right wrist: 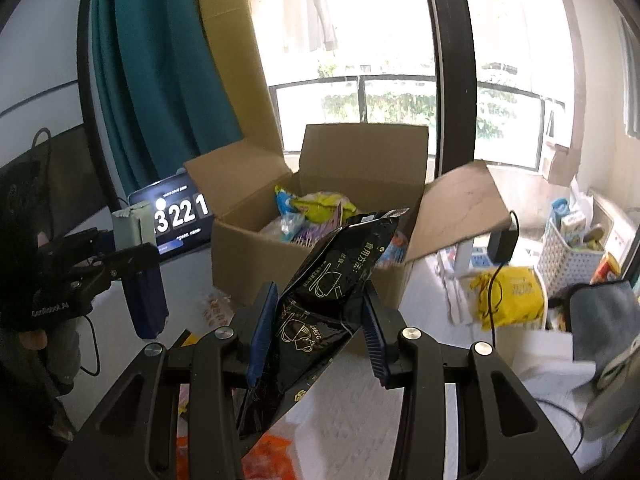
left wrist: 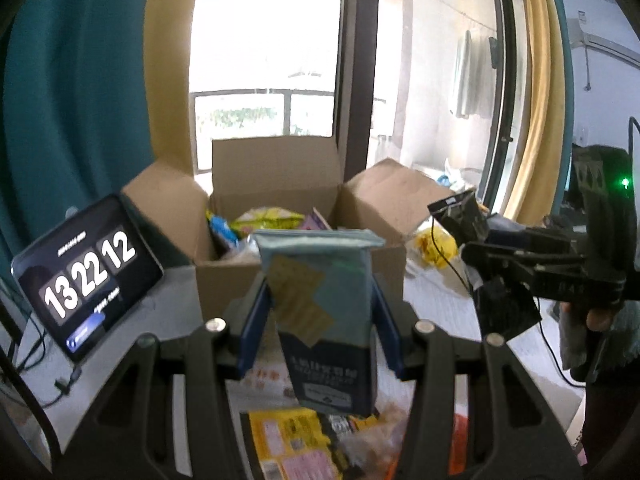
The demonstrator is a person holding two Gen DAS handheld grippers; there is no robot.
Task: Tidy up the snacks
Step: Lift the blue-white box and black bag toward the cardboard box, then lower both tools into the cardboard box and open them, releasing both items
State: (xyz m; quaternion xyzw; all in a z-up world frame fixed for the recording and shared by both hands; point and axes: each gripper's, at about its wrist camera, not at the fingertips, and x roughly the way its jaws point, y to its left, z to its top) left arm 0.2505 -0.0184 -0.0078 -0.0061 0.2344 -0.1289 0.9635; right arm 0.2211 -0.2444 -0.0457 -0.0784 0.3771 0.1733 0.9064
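A blue-and-grey snack pack [left wrist: 326, 312] stands upright between the blue pads of my left gripper [left wrist: 320, 316], which is shut on it above the table. My right gripper [right wrist: 316, 328] is shut on a black foil pouch [right wrist: 320, 308] that tilts up to the right. Both are held in front of an open cardboard box [left wrist: 298, 276] [right wrist: 280, 256] with several colourful snack packets inside. The right gripper [left wrist: 516, 272] with its black pouch [left wrist: 504, 308] shows at the right of the left wrist view. The left gripper [right wrist: 132, 256] with its pack [right wrist: 140, 272] shows at the left of the right wrist view.
A tablet [left wrist: 86, 272] showing a clock leans left of the box. Loose snack packets [left wrist: 296, 440] lie on the white table under the grippers. A yellow bag [right wrist: 508, 300], a grey cloth [right wrist: 604, 328] and a white basket [right wrist: 572, 256] sit to the right. Window and teal curtain behind.
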